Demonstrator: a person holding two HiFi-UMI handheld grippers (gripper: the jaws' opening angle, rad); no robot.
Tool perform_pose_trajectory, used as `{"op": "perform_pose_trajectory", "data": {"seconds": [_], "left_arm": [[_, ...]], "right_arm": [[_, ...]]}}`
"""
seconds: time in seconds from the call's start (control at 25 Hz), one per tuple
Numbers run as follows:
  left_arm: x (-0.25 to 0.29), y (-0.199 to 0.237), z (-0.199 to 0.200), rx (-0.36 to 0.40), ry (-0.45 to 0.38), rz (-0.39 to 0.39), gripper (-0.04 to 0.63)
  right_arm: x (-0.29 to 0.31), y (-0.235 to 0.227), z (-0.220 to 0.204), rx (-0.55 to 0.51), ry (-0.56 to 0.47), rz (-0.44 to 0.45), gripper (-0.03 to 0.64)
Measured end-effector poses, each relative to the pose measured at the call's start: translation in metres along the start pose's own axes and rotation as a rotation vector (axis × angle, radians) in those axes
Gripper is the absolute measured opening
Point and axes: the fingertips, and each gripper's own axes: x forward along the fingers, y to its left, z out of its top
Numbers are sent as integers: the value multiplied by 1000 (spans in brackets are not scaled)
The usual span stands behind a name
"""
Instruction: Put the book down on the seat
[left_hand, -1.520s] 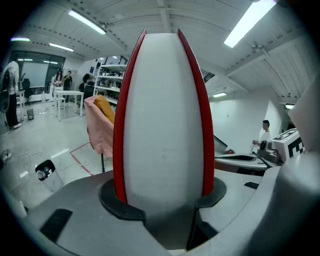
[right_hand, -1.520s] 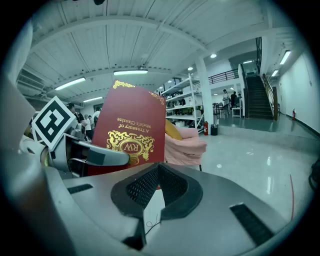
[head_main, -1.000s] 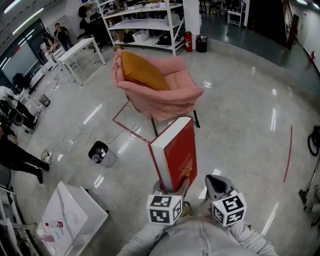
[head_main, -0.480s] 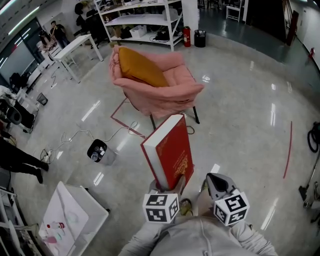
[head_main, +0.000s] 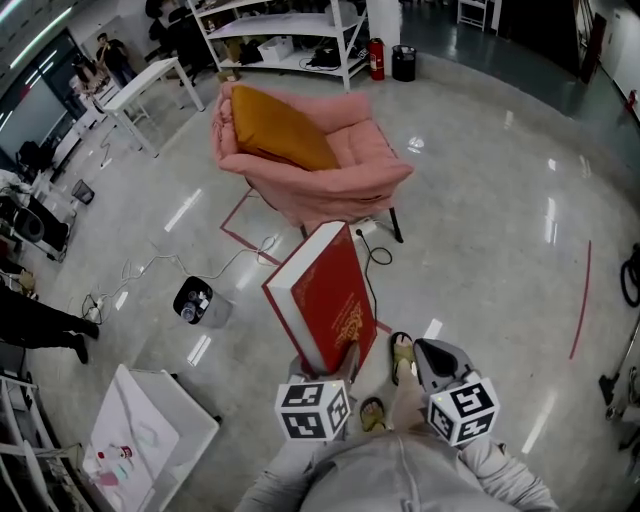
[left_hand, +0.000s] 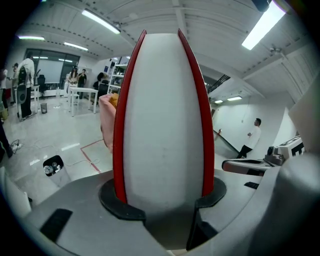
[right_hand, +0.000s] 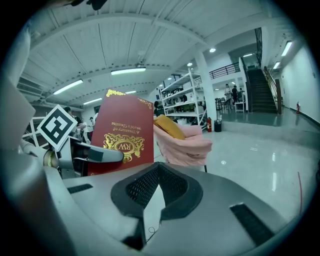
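The thick red hardback book with gold lettering (head_main: 325, 295) stands on end in the air above the glossy grey floor (head_main: 480, 230). It is gripped at its bottom edge by the left gripper (head_main: 328, 362), whose fingers (left_hand: 114, 201) press on both covers with the white page block between them. Held upright like this, the heavy volume probably balances over the grip instead of levering it sideways. It is well short of the pink upholstered armchair (head_main: 330, 185), where a mustard-yellow cushion (head_main: 280, 130) leans against the back, so the free front edge of the seat looks the likeliest landing spot. The right gripper (head_main: 432, 356) hangs just beside, fingers closed on nothing, perhaps in reserve to steady the book
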Motion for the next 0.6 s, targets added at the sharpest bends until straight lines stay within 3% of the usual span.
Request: {"op": "perform_pose_trajectory", "data": {"seconds": [0.6], "left_arm": [[99,17,82,-39,-11,75,245]], "right_arm": [[92,-95,79,-50,9,42,5]]}}
